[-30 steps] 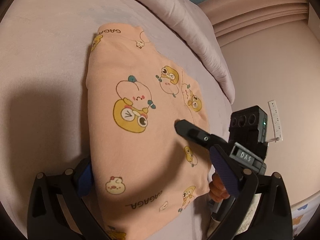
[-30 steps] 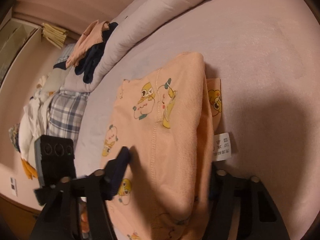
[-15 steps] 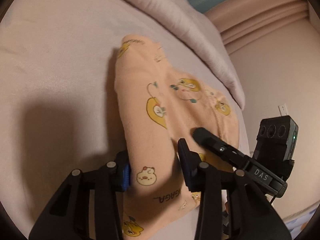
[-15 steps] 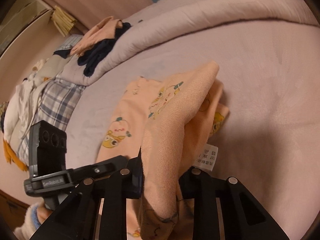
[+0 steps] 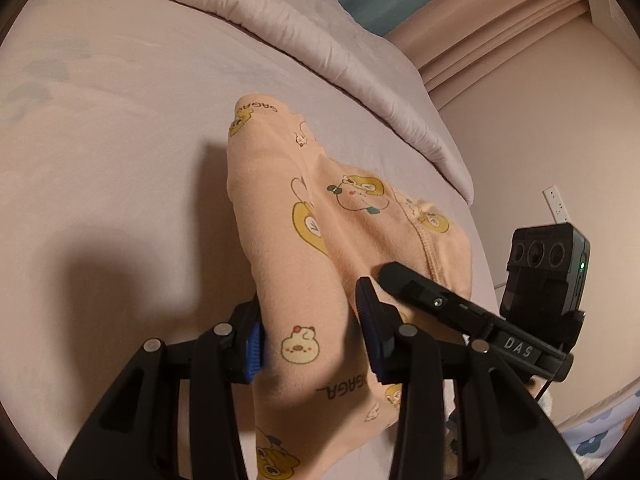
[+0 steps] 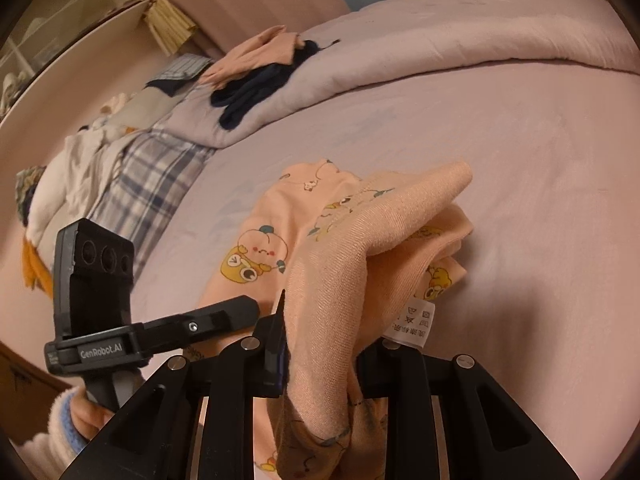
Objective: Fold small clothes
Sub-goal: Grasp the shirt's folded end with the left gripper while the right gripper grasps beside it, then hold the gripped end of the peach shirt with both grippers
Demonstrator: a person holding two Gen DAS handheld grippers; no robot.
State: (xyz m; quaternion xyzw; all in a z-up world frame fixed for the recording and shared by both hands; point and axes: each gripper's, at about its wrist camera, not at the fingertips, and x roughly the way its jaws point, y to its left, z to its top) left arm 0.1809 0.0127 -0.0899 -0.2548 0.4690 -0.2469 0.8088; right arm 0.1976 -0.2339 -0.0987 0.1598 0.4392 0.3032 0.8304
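A small peach garment printed with yellow cartoon animals lies partly folded on a pink bed sheet. My left gripper is shut on its near edge and holds that edge raised off the bed. My right gripper is shut on the opposite edge of the same garment, lifted so the cloth drapes over the fingers; a white care label hangs by the right finger. The other gripper's arm and camera box show in each view.
A rolled pink duvet runs along the far side of the bed. A pile of other clothes and a plaid cloth lie at the far left. The bed edge and a wall are on the right.
Both grippers have closed on the garment's edges and lifted them off the bed. The cloth, flat a second ago, now hangs bunched between the fingers.
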